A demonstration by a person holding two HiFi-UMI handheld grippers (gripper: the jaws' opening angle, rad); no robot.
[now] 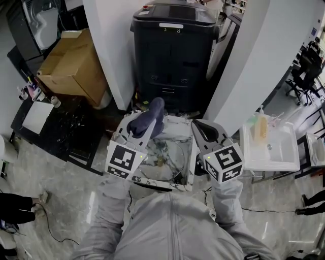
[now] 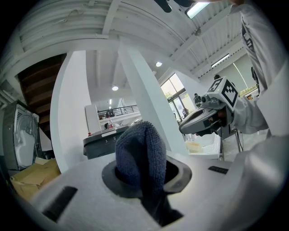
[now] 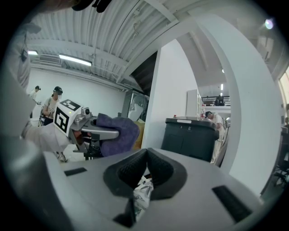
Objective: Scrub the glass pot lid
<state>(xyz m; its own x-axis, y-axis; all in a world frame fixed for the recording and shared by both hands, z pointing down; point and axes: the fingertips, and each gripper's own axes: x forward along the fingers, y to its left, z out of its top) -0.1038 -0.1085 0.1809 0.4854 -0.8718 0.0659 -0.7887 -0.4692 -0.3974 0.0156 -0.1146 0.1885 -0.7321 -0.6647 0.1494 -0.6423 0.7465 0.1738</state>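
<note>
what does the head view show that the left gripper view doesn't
Only the head view shows the glass lid, lying on the marbled table below both grippers. Only the left gripper view shows the ceiling lights and the windows. Both show the dark cloth clamped in the left gripper, the right gripper, the black bin and the cardboard box.

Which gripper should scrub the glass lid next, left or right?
Left. The left gripper is shut on the blue cloth, while the right gripper is shut on nothing; both hover above the glass lid.
</note>
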